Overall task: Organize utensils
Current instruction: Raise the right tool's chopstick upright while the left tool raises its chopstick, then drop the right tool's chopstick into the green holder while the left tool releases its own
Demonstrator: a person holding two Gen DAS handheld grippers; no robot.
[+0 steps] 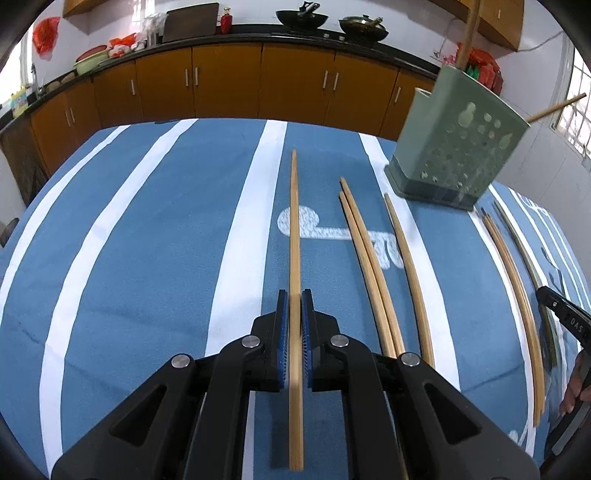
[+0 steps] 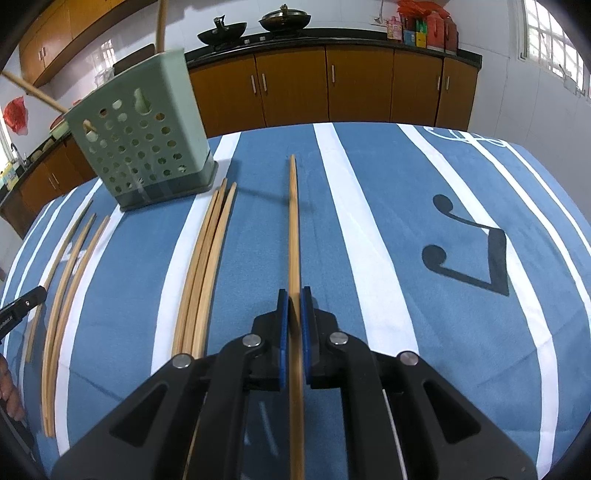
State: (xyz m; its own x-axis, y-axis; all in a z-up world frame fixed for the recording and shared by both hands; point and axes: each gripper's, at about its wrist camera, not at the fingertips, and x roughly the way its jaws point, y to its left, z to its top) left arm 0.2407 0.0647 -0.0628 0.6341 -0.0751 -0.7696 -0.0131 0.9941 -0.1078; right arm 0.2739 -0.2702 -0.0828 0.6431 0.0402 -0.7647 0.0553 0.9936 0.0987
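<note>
My left gripper [image 1: 294,295] is shut on a bamboo chopstick [image 1: 294,221] that points forward just above the blue striped cloth. My right gripper [image 2: 294,293] is shut on another bamboo chopstick [image 2: 293,221], also pointing forward. A green perforated utensil holder [image 1: 458,147] stands on the cloth, front right in the left wrist view and front left in the right wrist view [image 2: 144,136], with two sticks in it. Several loose chopsticks [image 1: 369,258] lie on the cloth between the grippers; they also show in the right wrist view [image 2: 203,266].
The table is covered by a blue cloth with white stripes [image 1: 147,240] and a black music note [image 2: 469,247]. Behind it runs a counter with orange cabinets [image 1: 229,81], woks [image 1: 303,18] and bottles [image 2: 424,29]. The other gripper's tip shows at each view's edge [image 1: 565,314].
</note>
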